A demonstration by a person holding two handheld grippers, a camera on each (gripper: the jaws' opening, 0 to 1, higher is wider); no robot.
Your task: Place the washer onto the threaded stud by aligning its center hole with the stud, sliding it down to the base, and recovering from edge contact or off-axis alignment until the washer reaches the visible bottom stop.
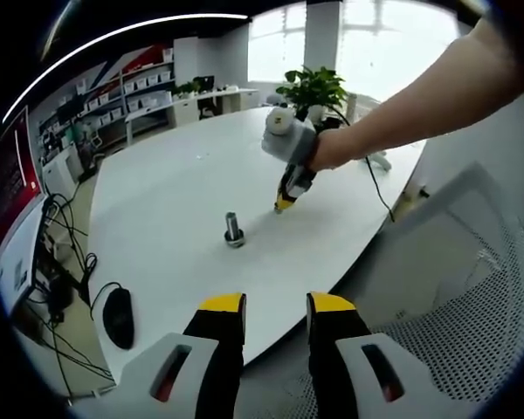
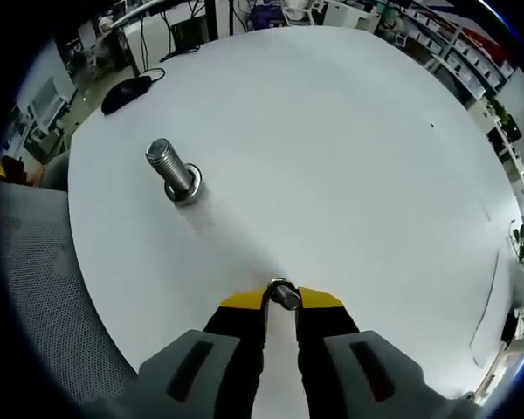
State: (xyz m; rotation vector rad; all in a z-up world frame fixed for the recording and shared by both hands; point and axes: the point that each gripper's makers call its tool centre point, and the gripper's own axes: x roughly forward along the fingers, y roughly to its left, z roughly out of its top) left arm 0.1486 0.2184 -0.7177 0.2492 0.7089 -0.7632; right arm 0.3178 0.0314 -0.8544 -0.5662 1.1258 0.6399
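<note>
A short threaded steel stud (image 1: 234,230) stands upright on the white table (image 1: 170,170), with a wider ring at its base. In the right gripper view the stud (image 2: 169,169) is up and to the left of my right gripper (image 2: 282,301), which is shut on a small metal washer (image 2: 285,295) held at the yellow tips just above the table (image 2: 358,148). From the left gripper view, a hand holds that right gripper (image 1: 283,204) tip-down, a little right of the stud and beyond it. My left gripper (image 1: 277,305) is open near the table's front edge, holding nothing.
A black mouse (image 1: 118,316) lies by the table's near left edge, also seen as the mouse (image 2: 127,89). Cables (image 1: 65,249) hang left of the table. A mesh chair (image 1: 458,323) stands at right. A potted plant (image 1: 313,87) sits at the far edge.
</note>
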